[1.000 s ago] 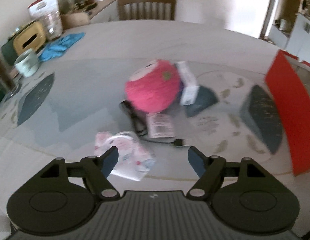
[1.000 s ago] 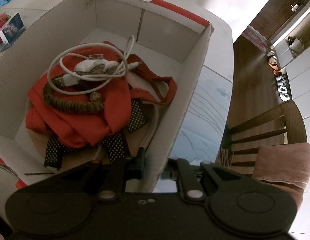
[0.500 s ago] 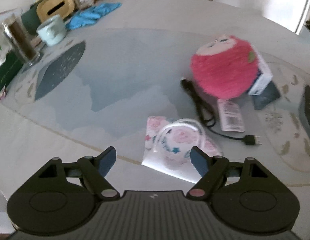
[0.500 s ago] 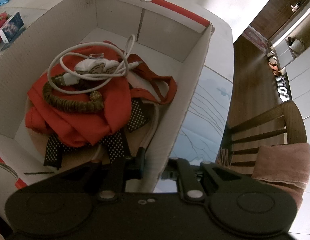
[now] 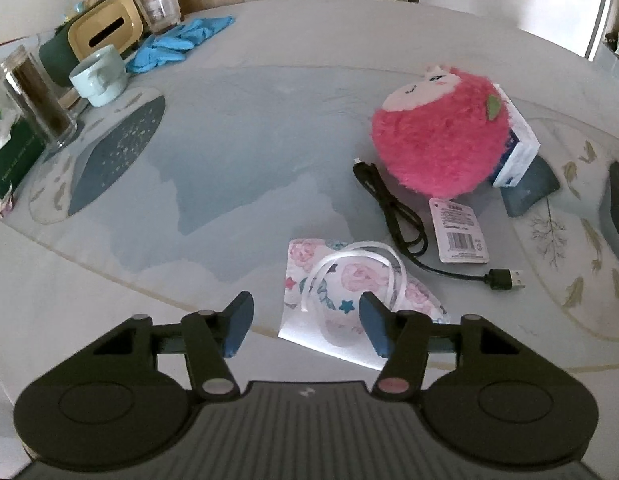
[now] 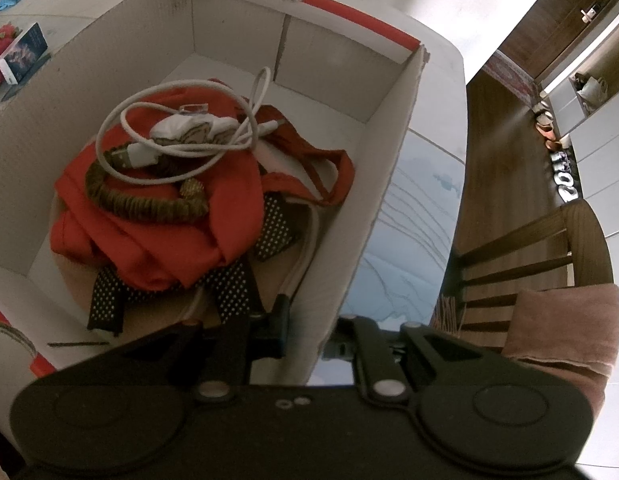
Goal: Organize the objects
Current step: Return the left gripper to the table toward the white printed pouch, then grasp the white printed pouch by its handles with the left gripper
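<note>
The left gripper (image 5: 305,324) hangs over the near edge of the tabletop (image 5: 237,168) with its jaws spread; they have just been closing. A flowered face mask (image 5: 341,300) lies flat between and just beyond the blue pads (image 5: 239,322), and the pads do not yet press on it. The white ear loop (image 5: 357,258) arches up off the mask at 12 o'clock from the jaws, probably the easiest part to catch, since the flat mask offers little to pinch.

The right gripper (image 6: 305,330) has its jaws pinching the side wall of a cardboard box (image 6: 361,216), one finger inside and one outside. This grip most likely steadies the box so that things can be dropped in. The box already holds a red cloth (image 6: 157,240), a white cable (image 6: 181,128) coiled on top, a brown braided ring (image 6: 141,206) and a black dotted strap (image 6: 233,292).

Farther from the left jaws, at 1 o'clock, a black cable (image 5: 405,220) loops close to the mask with its plug near the mask's right side; a careless pinch could drag it along. Beyond it sit a pink plush toy (image 5: 437,136) with its paper tag (image 5: 459,232), and a small white-and-blue carton (image 5: 517,148) touching the toy. At 10 to 11 o'clock, well apart, stand a mug (image 5: 99,76), a glass jar (image 5: 37,100) and blue gloves (image 5: 177,42).
</note>
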Demonstrator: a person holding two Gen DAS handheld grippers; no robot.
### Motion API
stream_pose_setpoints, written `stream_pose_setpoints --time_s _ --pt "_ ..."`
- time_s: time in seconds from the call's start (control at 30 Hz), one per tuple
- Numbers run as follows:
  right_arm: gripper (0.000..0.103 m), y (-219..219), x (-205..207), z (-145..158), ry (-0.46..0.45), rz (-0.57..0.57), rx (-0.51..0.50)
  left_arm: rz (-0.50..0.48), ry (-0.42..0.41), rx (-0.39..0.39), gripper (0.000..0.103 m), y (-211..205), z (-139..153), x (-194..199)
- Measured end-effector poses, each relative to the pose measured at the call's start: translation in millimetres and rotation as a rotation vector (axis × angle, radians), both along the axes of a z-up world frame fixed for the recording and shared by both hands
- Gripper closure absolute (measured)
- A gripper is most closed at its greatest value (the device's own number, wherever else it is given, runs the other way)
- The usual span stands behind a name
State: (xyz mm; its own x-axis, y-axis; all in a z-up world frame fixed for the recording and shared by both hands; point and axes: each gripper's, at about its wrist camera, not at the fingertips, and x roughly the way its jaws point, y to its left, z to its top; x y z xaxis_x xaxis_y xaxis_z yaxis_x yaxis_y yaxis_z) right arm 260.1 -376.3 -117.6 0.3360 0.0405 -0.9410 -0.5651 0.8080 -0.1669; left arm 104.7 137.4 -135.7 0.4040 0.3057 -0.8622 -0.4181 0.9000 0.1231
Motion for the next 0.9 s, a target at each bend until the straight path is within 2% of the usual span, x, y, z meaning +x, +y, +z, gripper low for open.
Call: stream_pose_setpoints --time_s 0.07,0.37,0.5,0.73,0.9 --pt "0.091 -0.1 0.0 0.0 0.0 -0.001 0.001 0.002 0.004 -0.006 0.065 0.1 -0.8 0.2" --pt "0.091 0.1 -0.1 -0.3 0.0 -0.002 0.0 0.003 0.029 -0.019 0.097 1.2 -4.4 1.6" --pt "0.091 -0.8 -0.3 -1.3 0.001 -0.004 0.002 0.0 0.031 -0.02 0.103 -1.9 -4.7 1.5" --pt "0.091 -1.5 -0.4 -2.2 0.001 -0.003 0.003 -0.019 -0.02 -0.02 0.103 -7.0 16.5 -1.5" --pt "0.091 -2.7 0.2 -3.7 0.002 -0.004 0.003 -0.055 0.011 0.018 0.103 -9.9 19.1 -1.7"
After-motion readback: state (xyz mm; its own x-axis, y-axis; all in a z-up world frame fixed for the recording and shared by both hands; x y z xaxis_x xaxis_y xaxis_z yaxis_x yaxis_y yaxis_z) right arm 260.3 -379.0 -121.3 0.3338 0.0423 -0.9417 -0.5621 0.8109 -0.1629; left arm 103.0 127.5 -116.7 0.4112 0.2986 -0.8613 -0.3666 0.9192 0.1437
